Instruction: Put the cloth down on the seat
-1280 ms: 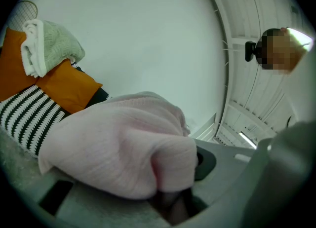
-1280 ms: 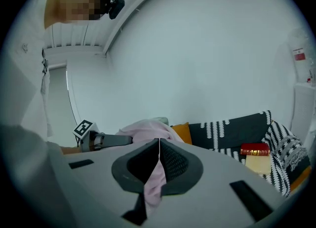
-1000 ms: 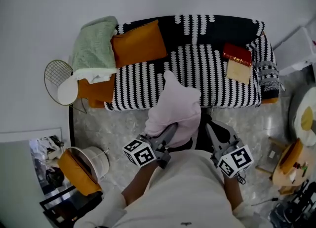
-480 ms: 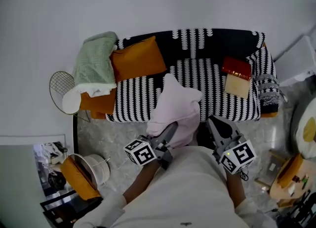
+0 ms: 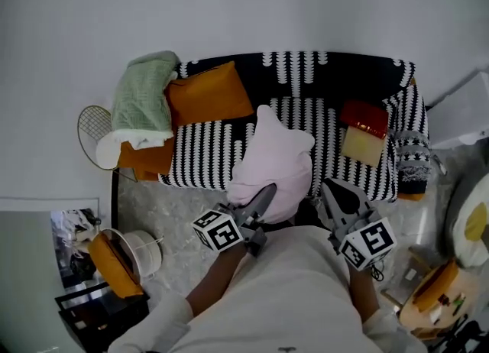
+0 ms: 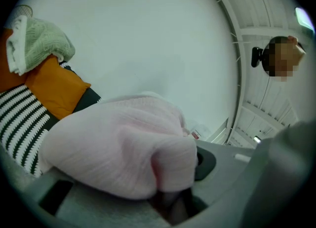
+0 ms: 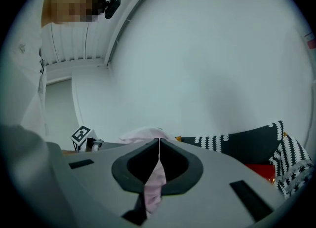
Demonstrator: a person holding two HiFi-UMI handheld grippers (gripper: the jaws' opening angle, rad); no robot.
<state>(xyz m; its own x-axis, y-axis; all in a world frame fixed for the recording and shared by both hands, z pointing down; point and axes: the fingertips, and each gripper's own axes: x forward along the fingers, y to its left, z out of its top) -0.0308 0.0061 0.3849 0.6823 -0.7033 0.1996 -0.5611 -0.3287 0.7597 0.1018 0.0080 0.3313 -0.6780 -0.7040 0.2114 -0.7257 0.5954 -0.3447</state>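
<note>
A bunched pink cloth (image 5: 273,162) hangs between my two grippers, over the front edge of the black-and-white striped sofa seat (image 5: 205,149). My left gripper (image 5: 266,193) grips its lower left part. In the left gripper view the cloth (image 6: 113,145) is heaped over the jaws and hides them. My right gripper (image 5: 328,188) is at the cloth's lower right edge. In the right gripper view its jaws (image 7: 159,142) are shut on a thin strip of the pink cloth (image 7: 156,182).
On the sofa lie an orange cushion (image 5: 210,92), a green knitted blanket (image 5: 145,88) on the left arm, a red box (image 5: 366,118) with a beige one (image 5: 360,145) beside it, and a striped cushion (image 5: 411,153). A wire basket (image 5: 93,131) stands to the left.
Both grippers have carried the cloth forward, so it now overlaps more of the seat. The right gripper has come up closer to the cloth. Both grips are unchanged.
</note>
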